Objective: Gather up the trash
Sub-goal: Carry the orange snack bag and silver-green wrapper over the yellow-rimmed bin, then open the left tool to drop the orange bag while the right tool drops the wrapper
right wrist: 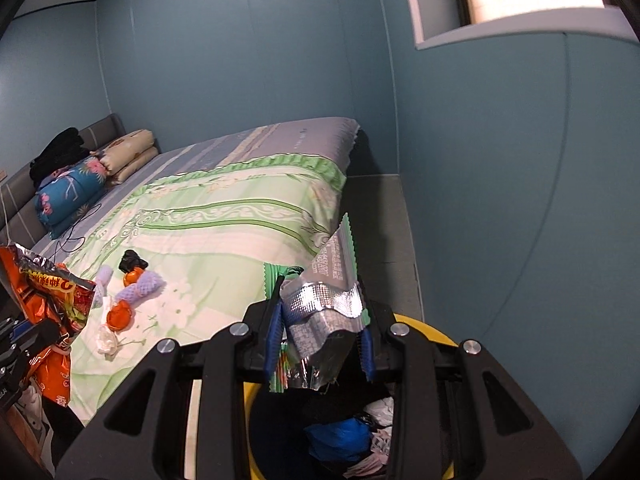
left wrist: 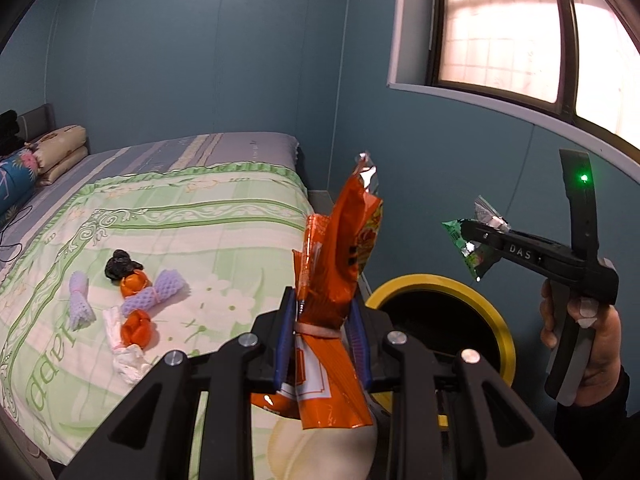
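Note:
My left gripper (left wrist: 322,332) is shut on an orange snack bag (left wrist: 340,264) and holds it upright beside the bed edge, left of the yellow-rimmed trash bin (left wrist: 502,320). My right gripper (right wrist: 320,336) is shut on a green and silver wrapper (right wrist: 324,300) above the bin (right wrist: 436,330), which holds blue and white trash. The right gripper also shows in the left wrist view (left wrist: 466,236), above the bin. More trash lies on the bed: purple foam nets (left wrist: 154,298), orange peels (left wrist: 136,330), a black lump (left wrist: 120,266) and white tissue (left wrist: 126,356).
The bed (left wrist: 224,216) with a green floral quilt fills the left. Pillows (left wrist: 60,152) lie at its head. A blue wall and a window (left wrist: 520,40) stand behind the bin. Grey floor (right wrist: 380,220) runs between bed and wall.

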`<move>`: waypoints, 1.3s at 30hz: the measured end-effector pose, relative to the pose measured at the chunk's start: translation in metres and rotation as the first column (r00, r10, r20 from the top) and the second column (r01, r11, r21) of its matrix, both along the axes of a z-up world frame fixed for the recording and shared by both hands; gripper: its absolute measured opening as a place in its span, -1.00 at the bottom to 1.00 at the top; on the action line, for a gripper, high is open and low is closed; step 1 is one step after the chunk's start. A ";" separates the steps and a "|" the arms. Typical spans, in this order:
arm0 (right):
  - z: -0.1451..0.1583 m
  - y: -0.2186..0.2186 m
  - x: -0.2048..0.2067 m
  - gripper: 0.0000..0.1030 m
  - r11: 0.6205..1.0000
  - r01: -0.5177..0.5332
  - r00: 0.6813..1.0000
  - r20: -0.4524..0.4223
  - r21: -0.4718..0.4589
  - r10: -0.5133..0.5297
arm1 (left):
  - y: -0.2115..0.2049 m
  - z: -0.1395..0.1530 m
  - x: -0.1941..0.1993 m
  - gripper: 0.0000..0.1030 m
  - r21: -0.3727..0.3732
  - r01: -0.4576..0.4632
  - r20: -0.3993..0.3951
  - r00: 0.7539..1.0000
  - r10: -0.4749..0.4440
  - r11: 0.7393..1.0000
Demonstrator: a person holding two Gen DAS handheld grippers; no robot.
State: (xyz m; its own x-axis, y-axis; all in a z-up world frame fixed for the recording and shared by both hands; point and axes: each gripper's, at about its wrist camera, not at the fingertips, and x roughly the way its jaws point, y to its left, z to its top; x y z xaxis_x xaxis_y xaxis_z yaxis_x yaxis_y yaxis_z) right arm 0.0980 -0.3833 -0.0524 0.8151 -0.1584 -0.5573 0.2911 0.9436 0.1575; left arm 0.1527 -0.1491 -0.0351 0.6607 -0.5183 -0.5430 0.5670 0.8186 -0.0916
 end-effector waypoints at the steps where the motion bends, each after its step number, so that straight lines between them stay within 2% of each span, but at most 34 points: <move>1: -0.002 -0.004 -0.003 -0.43 1.000 0.009 1.000 0.000 0.002 -0.009 | -0.003 -0.001 0.000 -0.52 0.002 0.006 -0.003 1.000 -0.006 1.000; 12: -0.021 -0.024 -0.014 -0.42 0.998 0.047 0.999 -0.018 0.041 -0.046 | -0.051 -0.022 -0.005 -0.53 0.029 0.114 -0.051 0.992 -0.113 0.993; 21: -0.041 -0.039 -0.015 -0.41 0.993 0.078 0.996 -0.058 0.083 -0.074 | -0.087 -0.051 0.007 -0.53 0.046 0.187 -0.159 0.971 -0.177 0.981; 30: -0.065 -0.049 -0.007 -0.41 0.988 0.099 0.990 -0.116 0.117 -0.086 | -0.107 -0.080 0.007 -0.52 0.044 0.223 -0.229 0.951 -0.207 0.974; 39: -0.077 -0.058 -0.007 -0.32 0.980 0.127 0.985 -0.133 0.155 -0.107 | -0.107 -0.091 0.009 -0.51 0.007 0.245 -0.281 0.931 -0.233 0.970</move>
State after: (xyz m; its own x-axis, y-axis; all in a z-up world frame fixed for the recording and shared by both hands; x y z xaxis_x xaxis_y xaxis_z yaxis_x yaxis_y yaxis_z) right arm 0.0909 -0.4414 -0.1294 0.7194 -0.1478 -0.6787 0.4245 0.8669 0.2612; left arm 0.1619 -0.2558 -0.1257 0.3414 -0.6154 -0.7104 0.7036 0.6685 -0.2410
